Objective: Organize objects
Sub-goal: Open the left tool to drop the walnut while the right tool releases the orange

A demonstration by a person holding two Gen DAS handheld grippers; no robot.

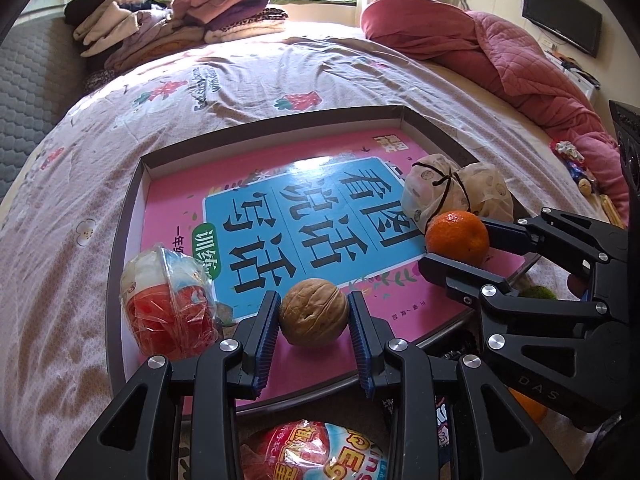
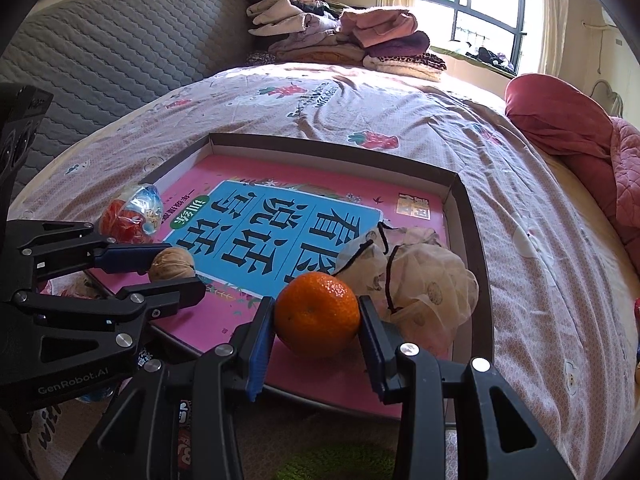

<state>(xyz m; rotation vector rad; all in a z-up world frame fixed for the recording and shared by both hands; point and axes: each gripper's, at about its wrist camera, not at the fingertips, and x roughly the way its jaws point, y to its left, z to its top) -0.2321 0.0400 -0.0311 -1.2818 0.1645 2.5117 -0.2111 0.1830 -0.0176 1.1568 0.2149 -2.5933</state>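
Observation:
A shallow cardboard tray point(image 1: 128, 200) with a pink and blue book cover as its floor lies on the bed. My left gripper point(image 1: 314, 312) is shut on a walnut point(image 1: 313, 311) just above the tray's near edge; it also shows in the right wrist view point(image 2: 172, 265). My right gripper point(image 2: 318, 314) is shut on an orange tangerine point(image 2: 317, 314), seen too in the left wrist view point(image 1: 457, 237). A wrapped red snack point(image 1: 168, 308) sits in the tray's left corner. A beige drawstring pouch point(image 1: 456, 190) lies by the tangerine.
A packaged snack point(image 1: 316, 452) lies below the tray's near edge, with another orange fruit point(image 1: 528, 406) and a green object point(image 1: 538, 293) near it. Folded clothes point(image 1: 180, 20) are stacked at the bed's far side. A red quilt point(image 1: 520, 60) lies at the right.

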